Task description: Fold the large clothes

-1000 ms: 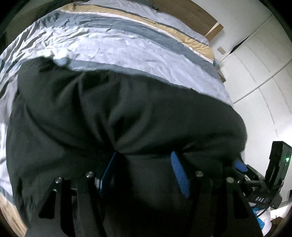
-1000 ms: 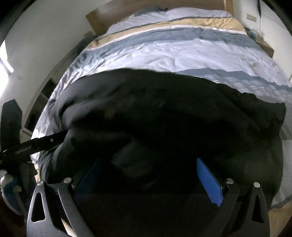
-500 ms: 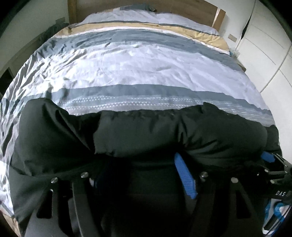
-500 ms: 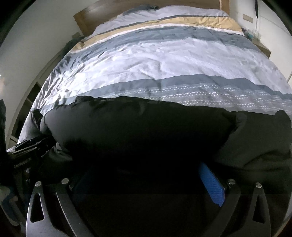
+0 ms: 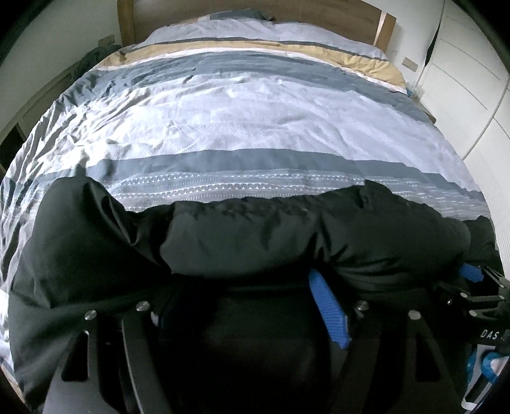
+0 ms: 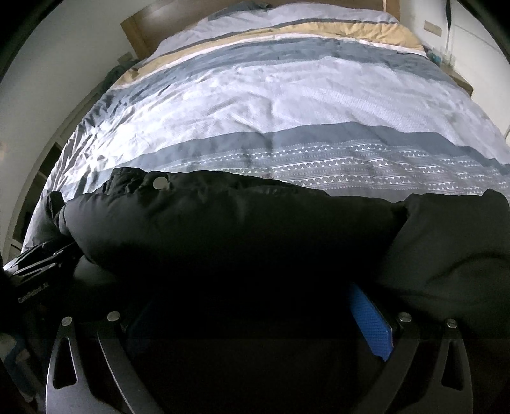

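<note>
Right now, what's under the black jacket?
The black jacket lies on the striped duvet at the bed's foot end. Its bulk covers both claws' tips, so their grip is hidden.

Jacket (image 5: 242, 235) on duvet (image 5: 255, 127) near edge; headboard (image 5: 255, 12) behind.

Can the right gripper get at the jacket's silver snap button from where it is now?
Probably not directly: the right gripper is buried under the black jacket, whose padded bulk lies between its fingers and the snap button.

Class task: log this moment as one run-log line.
phase: mid-fold | left gripper: around black jacket | right gripper: around jacket | surface: striped duvet
</note>
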### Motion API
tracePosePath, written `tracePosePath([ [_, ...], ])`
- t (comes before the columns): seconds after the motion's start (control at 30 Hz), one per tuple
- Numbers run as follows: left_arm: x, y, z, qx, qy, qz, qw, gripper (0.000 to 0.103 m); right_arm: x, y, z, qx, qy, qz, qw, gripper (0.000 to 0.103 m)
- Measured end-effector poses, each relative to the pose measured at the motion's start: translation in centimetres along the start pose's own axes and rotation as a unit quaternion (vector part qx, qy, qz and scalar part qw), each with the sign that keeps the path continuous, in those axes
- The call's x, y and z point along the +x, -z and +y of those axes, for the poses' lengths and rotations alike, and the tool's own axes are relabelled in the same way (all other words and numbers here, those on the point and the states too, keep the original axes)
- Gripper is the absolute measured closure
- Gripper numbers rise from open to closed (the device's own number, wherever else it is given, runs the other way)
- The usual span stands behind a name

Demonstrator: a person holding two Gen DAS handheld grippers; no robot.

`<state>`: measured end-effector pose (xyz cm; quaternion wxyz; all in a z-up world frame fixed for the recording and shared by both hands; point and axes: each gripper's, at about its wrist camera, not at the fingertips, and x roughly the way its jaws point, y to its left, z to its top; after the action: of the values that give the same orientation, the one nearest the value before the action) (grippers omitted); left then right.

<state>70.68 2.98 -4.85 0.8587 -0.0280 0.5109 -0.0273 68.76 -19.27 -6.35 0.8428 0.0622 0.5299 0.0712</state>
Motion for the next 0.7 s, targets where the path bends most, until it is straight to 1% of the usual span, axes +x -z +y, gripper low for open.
tracePosePath([
  [0.17, 0.1, -0.1, 0.2, -0.001, 0.004, 0.005, 1.0, 0.029, -0.4, 0.4, -0.2, 0.001, -0.001, 0.001, 1.0, 0.0],
  [0.3, -0.1, 0.1, 0.7, -0.003, 0.007, 0.013, 0.9999, 0.029, -1.2, 0.7, -0.9, 0.005, 0.01, -0.001, 1.0, 0.0],
  [0.4, -0.6, 0.3, 1.6, -0.009, 0.006, 0.016, 0.9998, 0.029, -2.0, 1.2, -2.4, 0.019, 0.02, -0.003, 1.0, 0.0],
  [0.43, -0.8, 0.4, 2.0, -0.013, 0.004, 0.017, 0.9998, 0.029, -2.3, 1.4, -3.1, 0.025, 0.03, -0.004, 0.999, 0.0],
  [0.53, -1.2, 0.5, 4.2, -0.034, 0.0, 0.025, 0.9991, 0.029, -3.2, 2.0, -5.4, 0.048, 0.05, -0.006, 0.998, 0.0],
  [0.63, -1.2, 0.2, 7.0, -0.054, -0.023, 0.043, 0.9974, 0.029, -3.8, 2.6, -7.5, 0.06, 0.073, -0.007, 0.996, 0.0],
  [0.7, -1.3, -0.1, 9.2, -0.066, -0.05, 0.055, 0.9951, 0.029, -4.2, 3.0, -8.7, 0.066, 0.085, -0.006, 0.994, 0.0],
])
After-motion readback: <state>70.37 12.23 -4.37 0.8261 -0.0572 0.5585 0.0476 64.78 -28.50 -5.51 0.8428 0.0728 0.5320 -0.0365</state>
